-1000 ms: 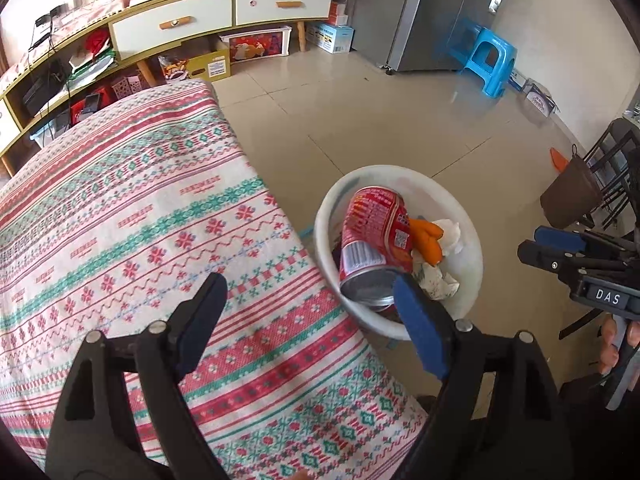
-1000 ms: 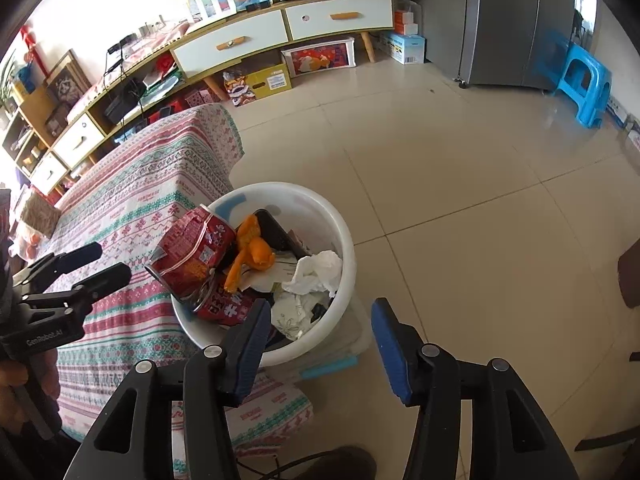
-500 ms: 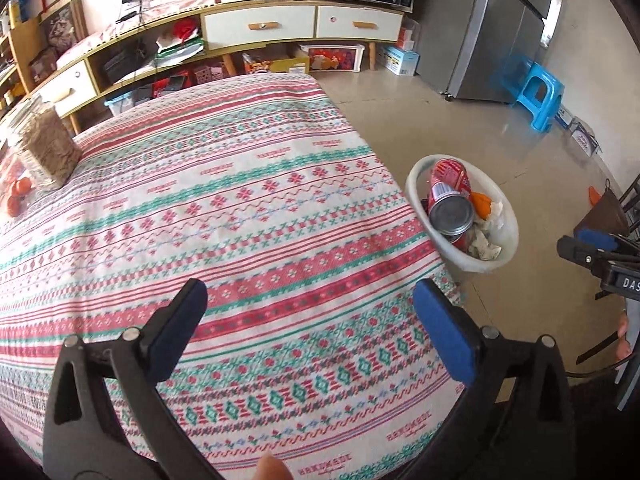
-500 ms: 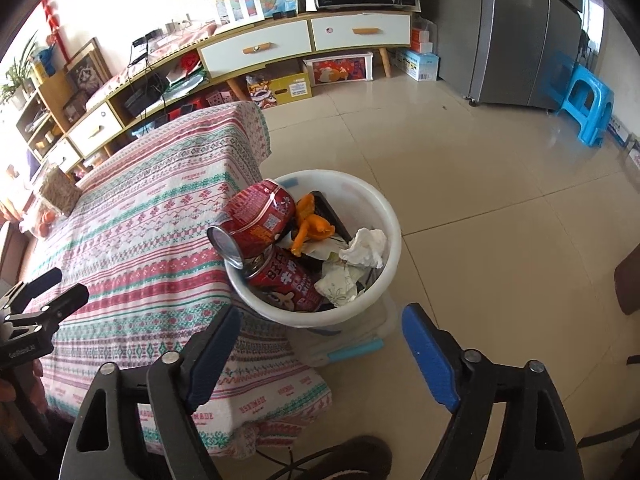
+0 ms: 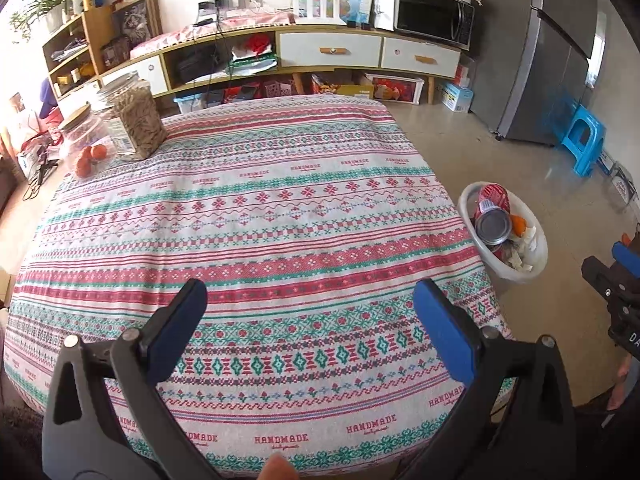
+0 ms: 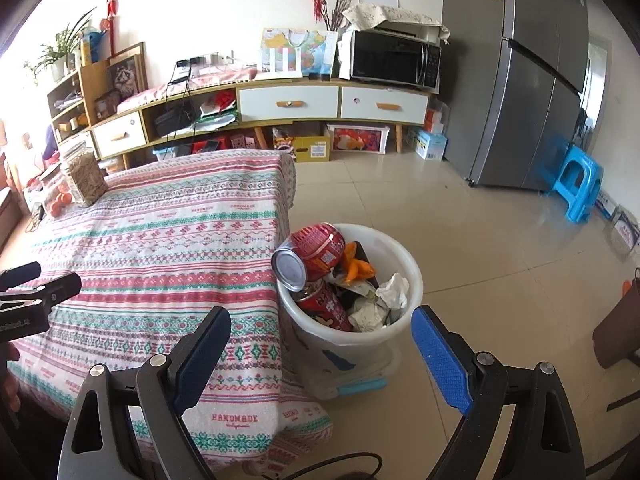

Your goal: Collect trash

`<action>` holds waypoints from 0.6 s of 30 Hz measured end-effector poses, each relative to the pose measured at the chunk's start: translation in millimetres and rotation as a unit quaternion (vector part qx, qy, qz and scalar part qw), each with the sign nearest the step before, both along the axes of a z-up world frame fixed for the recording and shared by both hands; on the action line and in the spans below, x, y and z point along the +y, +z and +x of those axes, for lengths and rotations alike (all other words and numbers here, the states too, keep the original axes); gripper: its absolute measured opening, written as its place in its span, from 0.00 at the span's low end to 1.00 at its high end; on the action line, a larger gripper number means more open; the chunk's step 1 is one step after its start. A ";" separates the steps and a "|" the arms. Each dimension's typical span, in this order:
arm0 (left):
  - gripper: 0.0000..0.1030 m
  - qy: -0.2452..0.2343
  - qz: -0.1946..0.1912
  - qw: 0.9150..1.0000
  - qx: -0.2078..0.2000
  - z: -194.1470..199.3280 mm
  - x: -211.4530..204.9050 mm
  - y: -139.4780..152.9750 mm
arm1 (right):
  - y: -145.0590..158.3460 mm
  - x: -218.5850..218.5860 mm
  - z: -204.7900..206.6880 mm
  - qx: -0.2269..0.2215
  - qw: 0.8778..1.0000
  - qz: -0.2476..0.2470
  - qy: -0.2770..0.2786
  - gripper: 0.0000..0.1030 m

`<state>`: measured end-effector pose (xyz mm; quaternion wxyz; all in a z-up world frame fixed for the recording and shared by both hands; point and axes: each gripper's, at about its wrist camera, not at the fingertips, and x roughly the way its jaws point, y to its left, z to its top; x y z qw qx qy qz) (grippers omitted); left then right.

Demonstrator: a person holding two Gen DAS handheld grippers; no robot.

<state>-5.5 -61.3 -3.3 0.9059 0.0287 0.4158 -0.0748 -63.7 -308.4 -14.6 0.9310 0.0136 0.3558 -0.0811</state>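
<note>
While both tools are held above the scene, neither grips anything. The left gripper (image 5: pixel 310 328) has its blue pads spread wide at the lower centre of its frame, nothing between them but patterned tablecloth (image 5: pixel 248 216) beneath. The right gripper (image 6: pixel 320 338) is likewise spread wide and empty; its pads frame the lower part of the white bin (image 6: pixel 360 336), without touching it.

The bin (image 5: pixel 536 256) stands on the tiled floor just beside the table's edge, at the right middle of the left view and at centre in the right view. It holds a red can (image 6: pixel 312 254) lying tilted on top with its silver end toward the camera, a second red can (image 6: pixel 326 304) below it, orange peel (image 6: pixel 356 266) and crumpled white paper (image 6: pixel 394 290). A dark item lies deeper in the bin (its identity cannot be made out).

On the table, at the upper left of the left view, stand a jar of pale sticks (image 5: pixel 136 120) and a smaller jar (image 5: pixel 82 134) with orange fruit (image 5: pixel 90 156) near it. The cloth surface otherwise shows only its pattern.

Compared with one second ago, the left gripper has pulled well back from the bin: the can then filled the space between its pads, whereas now the bin sits small at the right edge. The right gripper has also drawn back and risen, the bin now lying further ahead of its pads. Bin contents appear unchanged.
</note>
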 end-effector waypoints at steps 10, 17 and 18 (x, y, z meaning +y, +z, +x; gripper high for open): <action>0.99 0.024 -0.023 0.999 0.019 2.1 12.0 -8.9 | -5.9 7.4 6.7 -0.005 1.000 0.002 0.006 0.90; 0.99 0.014 -0.021 1.000 0.012 -1.0 10.9 -5.2 | -7.0 12.6 6.8 -0.002 1.000 -0.004 0.013 0.90; 0.99 0.013 -0.021 1.000 0.013 -1.2 10.3 -5.6 | -7.6 12.8 7.0 -0.002 1.000 -0.005 0.013 0.90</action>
